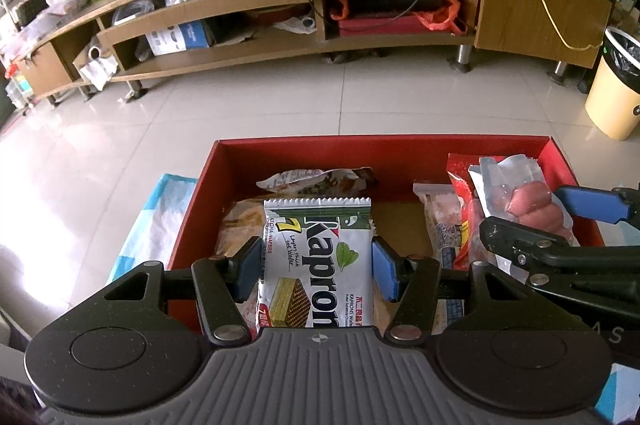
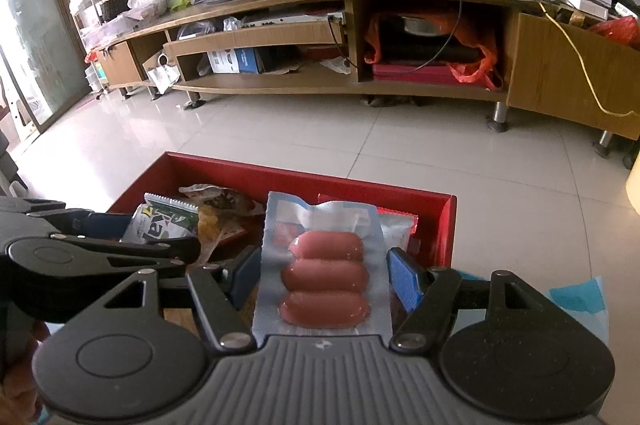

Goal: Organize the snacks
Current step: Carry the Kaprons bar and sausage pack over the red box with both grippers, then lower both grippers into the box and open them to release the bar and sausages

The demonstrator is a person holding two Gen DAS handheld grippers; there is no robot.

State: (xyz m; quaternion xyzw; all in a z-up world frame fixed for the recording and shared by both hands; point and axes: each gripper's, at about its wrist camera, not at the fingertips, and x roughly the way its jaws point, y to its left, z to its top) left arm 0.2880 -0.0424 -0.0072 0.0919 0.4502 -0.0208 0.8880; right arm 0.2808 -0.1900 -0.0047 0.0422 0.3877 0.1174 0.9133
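Now the red box [image 1: 192, 209] sits on the pale tiled floor [image 1: 240, 105], snacks inside. The left gripper [image 1: 316, 271] is clamped on a wafer pack [image 1: 320, 257] reading "Kaprons", "7 Layer Thick", held over the box's left half. The right gripper [image 2: 322, 279] is clamped on a clear sausage pack [image 2: 325, 277] over the right side, beside a red packet [image 1: 460, 181]. Beyond the box's far wall, open floor runs to a long wooden TV stand [image 2: 400, 89]; a yellow bin [image 1: 616, 93] stands right.
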